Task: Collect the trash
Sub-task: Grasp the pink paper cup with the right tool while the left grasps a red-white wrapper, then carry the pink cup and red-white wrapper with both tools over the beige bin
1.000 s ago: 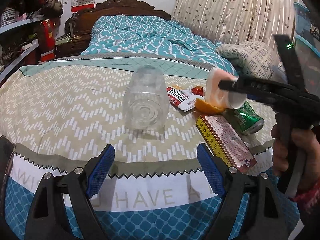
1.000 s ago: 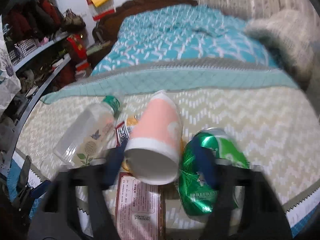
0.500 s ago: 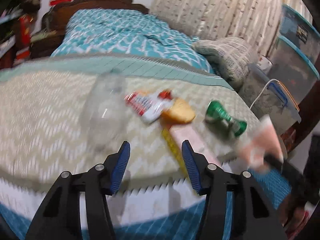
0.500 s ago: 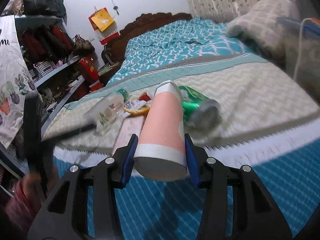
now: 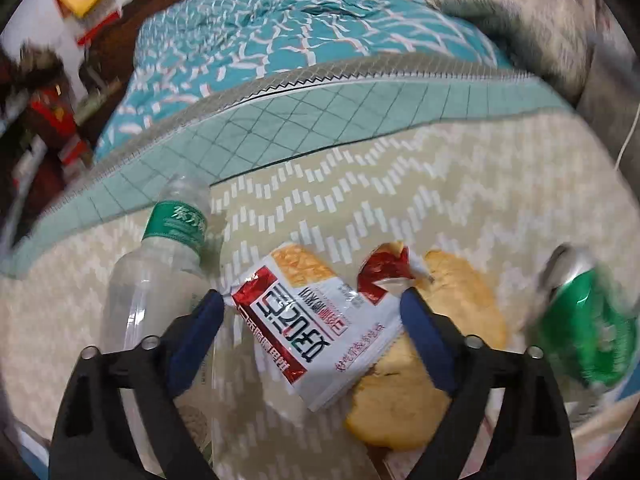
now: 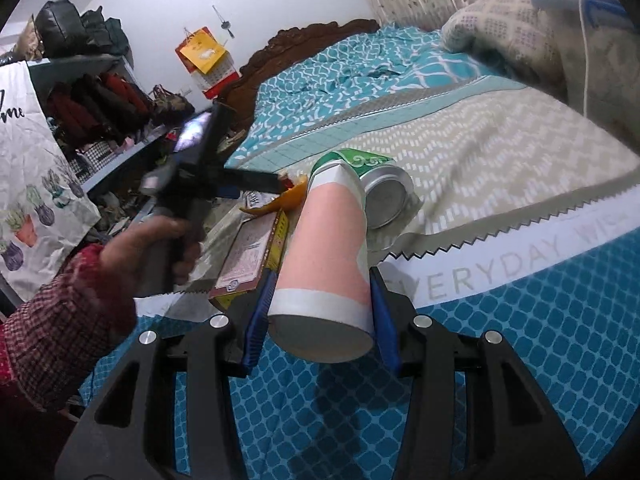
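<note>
A bed covered by a beige zigzag-patterned quilt (image 5: 460, 184) with a teal quilted border carries the scattered trash. Left wrist view: a clear plastic bottle with a green label band (image 5: 160, 276) lies on its side at left, just beside a red-and-white printed snack wrapper (image 5: 316, 320). The wrapper overlaps a rounded yellow-orange peel (image 5: 404, 396), and a crushed green aluminium can (image 5: 588, 332) lies to the right, blurred. The left gripper (image 5: 312, 332) is spread wide, its blue-padded fingers (image 5: 196, 332) straddling the wrapper without visibly pressing it. Right wrist view: the right gripper (image 6: 320, 312) is clenched on a pink-and-white paper cup (image 6: 324, 264), held sideways above the blue lattice-patterned bed edge (image 6: 520, 340), open mouth toward the camera. Behind the cup lie the green can (image 6: 376, 188) and a flat yellow-edged cardboard box (image 6: 252, 256). The left hand (image 6: 156, 248) grips its tool over the pile.
</note>
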